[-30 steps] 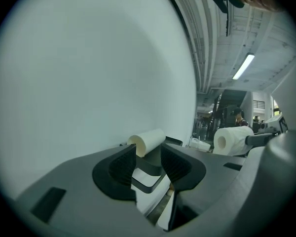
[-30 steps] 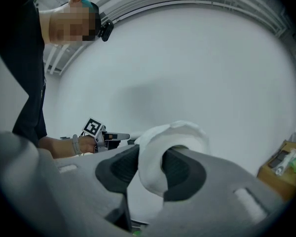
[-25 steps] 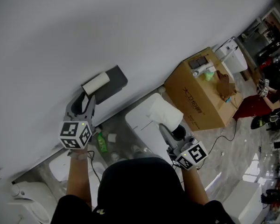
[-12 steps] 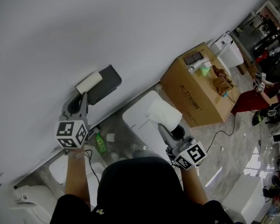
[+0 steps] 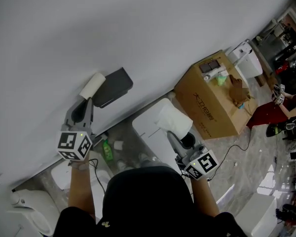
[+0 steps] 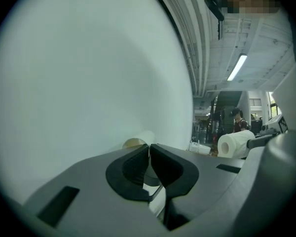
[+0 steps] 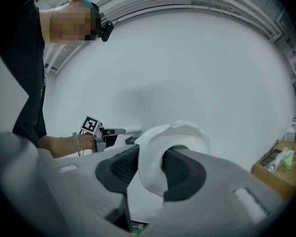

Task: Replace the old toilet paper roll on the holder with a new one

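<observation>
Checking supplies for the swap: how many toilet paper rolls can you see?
2. A thin, nearly used-up roll at the dark holder on the wall, and a full roll held in the jaws of the right gripper. Others may be hidden.

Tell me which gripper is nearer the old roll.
Left. The left gripper, jaws just closed further, pinches the old roll; the right gripper holds the new roll well aside.
</observation>
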